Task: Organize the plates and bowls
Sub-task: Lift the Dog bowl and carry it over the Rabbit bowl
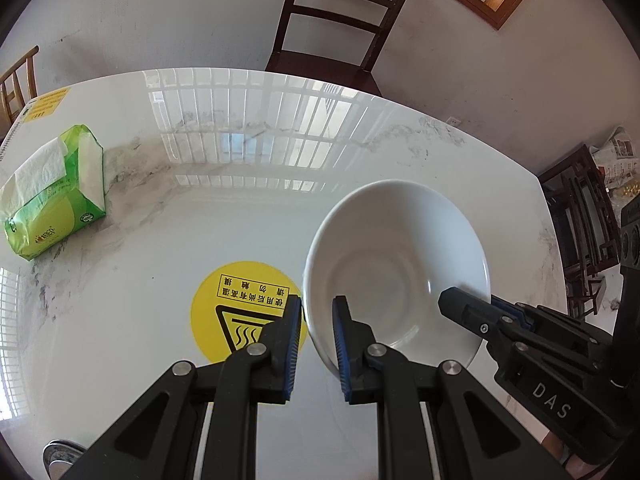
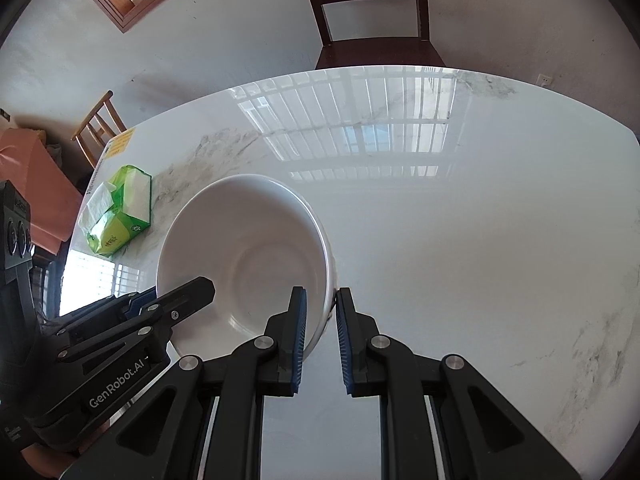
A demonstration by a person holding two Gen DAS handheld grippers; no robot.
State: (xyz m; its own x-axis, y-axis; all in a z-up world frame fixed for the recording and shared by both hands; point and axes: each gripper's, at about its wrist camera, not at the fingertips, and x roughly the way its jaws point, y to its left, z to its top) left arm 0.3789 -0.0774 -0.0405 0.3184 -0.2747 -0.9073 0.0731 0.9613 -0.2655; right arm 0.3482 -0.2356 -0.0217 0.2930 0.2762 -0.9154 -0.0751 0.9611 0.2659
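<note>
You hold the bowl [image 1: 396,264] by opposite rims, left gripper [image 1: 317,350] and right gripper [image 2: 321,344] both clamped; carry it level to its stack.

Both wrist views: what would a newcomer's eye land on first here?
The white bowl stands out first, gripped on opposite sides of its rim by the left gripper and the right gripper, each with one of its fingers inside and one outside. Next come the round yellow warning sticker on the marble table beside the bowl, and the green tissue pack near the table's far left edge.
</note>
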